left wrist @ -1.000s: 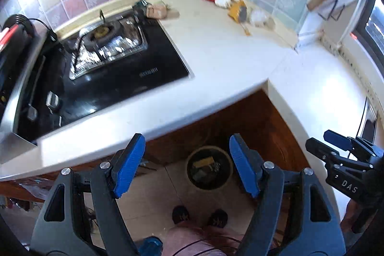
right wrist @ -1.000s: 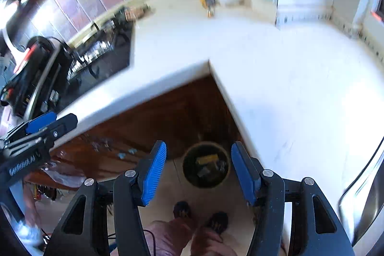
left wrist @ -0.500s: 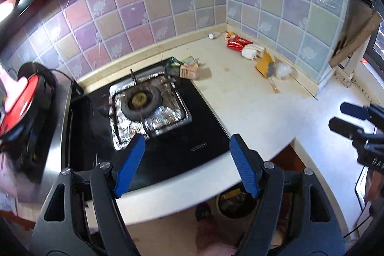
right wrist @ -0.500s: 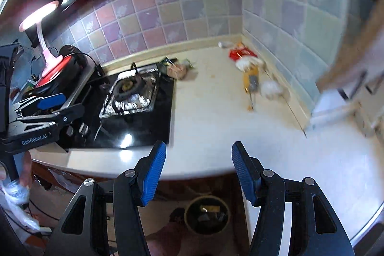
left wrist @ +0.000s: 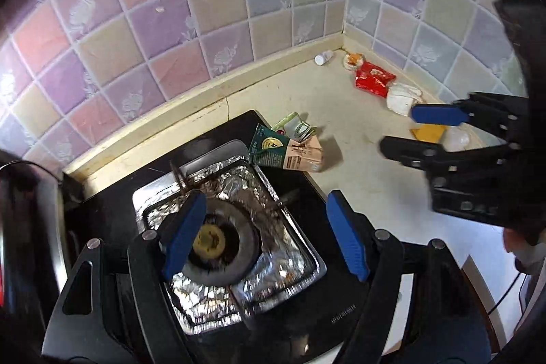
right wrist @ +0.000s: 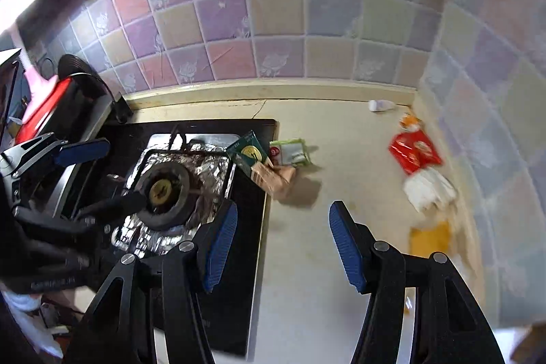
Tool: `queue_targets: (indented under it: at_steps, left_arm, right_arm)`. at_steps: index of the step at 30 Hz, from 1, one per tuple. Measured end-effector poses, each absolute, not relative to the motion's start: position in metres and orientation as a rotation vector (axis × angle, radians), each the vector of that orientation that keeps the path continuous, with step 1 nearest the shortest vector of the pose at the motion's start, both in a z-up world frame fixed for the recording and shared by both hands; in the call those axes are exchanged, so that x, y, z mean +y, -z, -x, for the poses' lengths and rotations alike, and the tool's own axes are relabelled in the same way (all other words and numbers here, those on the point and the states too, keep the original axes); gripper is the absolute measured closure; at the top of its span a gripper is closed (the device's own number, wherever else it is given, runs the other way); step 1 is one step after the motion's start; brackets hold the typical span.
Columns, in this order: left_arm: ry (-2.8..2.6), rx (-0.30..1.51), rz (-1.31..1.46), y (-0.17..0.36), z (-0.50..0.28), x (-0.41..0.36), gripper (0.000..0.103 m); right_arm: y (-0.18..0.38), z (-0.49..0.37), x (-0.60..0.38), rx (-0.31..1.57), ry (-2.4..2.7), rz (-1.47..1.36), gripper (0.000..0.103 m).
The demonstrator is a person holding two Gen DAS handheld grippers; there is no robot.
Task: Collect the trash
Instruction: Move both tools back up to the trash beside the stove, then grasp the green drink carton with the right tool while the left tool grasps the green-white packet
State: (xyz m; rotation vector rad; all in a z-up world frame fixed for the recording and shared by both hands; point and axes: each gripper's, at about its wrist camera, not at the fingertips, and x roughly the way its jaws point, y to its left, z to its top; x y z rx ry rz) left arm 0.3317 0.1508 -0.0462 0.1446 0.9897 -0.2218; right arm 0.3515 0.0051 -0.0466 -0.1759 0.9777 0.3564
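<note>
Trash lies scattered on the pale countertop (right wrist: pixel 307 261), and the gas stove (left wrist: pixel 307 323) serves as the fixed mark for placing it. A crumpled carton (left wrist: pixel 286 152), dark green and tan, rests tilted on the stove's back right corner, partly over the edge onto the counter, with a green-and-white wrapper (right wrist: pixel 290 151) just behind it. Well to the right of the stove, toward the corner of the tiled wall, sit a small white bottle (left wrist: pixel 323 58) on its side, a red snack packet (left wrist: pixel 373 79), a crumpled white tissue (right wrist: pixel 428 188) and a yellow wrapper (right wrist: pixel 430 237). The left gripper (left wrist: pixel 262 234) hangs above the stove's foil-lined burner (left wrist: pixel 218 237), jaws spread wide with nothing between them. The right gripper (right wrist: pixel 283 244) hangs over the stove's right edge and the counter beside it, jaws likewise parted and empty, touching none of the litter.
</note>
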Motion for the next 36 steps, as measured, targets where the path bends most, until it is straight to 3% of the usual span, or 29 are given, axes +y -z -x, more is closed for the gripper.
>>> queue_targets:
  at_steps: [6,15,29,31,32,36]
  left_arm:
    - [0.231,1.069,-0.132,0.095,-0.395,0.165,0.032]
    - [0.179,1.124,-0.098,0.133,-0.432,0.187,0.032]
    - [0.141,1.131,-0.059,0.134,-0.443,0.189,0.032]
    - [0.149,1.127,-0.066,0.133,-0.443,0.185,0.032]
    - [0.151,1.126,-0.069,0.132,-0.443,0.183,0.032]
    - [0.165,1.122,-0.079,0.130,-0.444,0.174,0.032]
  right_arm:
    - [0.121,-0.448,0.034,1.089,-0.379,0.194,0.045]
    - [0.183,-0.489,0.055,1.200,-0.460,0.199,0.045]
    - [0.197,-0.490,0.078,1.230,-0.588,0.273,0.045]
    - [0.203,-0.491,0.079,1.246,-0.589,0.268,0.055]
    - [0.203,-0.490,0.081,1.255,-0.595,0.265,0.069]
    - [0.198,-0.482,0.073,1.234,-0.615,0.209,0.069]
